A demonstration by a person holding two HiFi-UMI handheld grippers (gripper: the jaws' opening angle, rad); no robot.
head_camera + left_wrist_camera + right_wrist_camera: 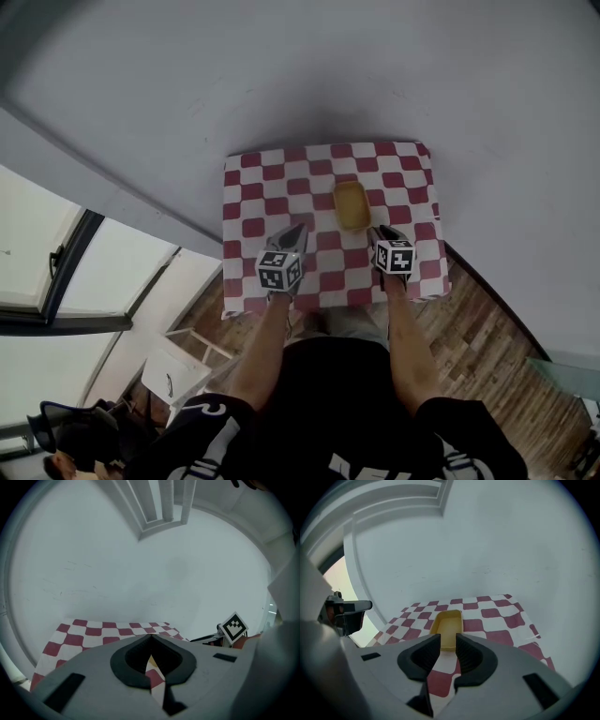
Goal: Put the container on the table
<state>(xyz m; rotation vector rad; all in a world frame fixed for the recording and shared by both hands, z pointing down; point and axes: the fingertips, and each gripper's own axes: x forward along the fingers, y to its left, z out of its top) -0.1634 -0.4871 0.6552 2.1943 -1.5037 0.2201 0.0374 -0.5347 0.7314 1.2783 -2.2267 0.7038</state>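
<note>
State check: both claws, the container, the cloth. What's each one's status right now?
container: upright on the cloth, open-topped, empty, not held.
left claw: shut, empty.
right claw: open, nothing between its jaws; the container lies just ahead of it.
checkered cloth: spread flat.

Your head camera is looking steeply down from well above the checkered table (pixel 253 187), framing both your forearms. The left gripper camera is riding low, looking along its jaws across the cloth toward the wall (pixel 140 573) and catching the other gripper's marker cube (pixel 234 626) at its right. The right gripper camera is facing that wall too, with the yellow container (pixel 447 627) straight ahead. All three are sharing the tabletop.
</note>
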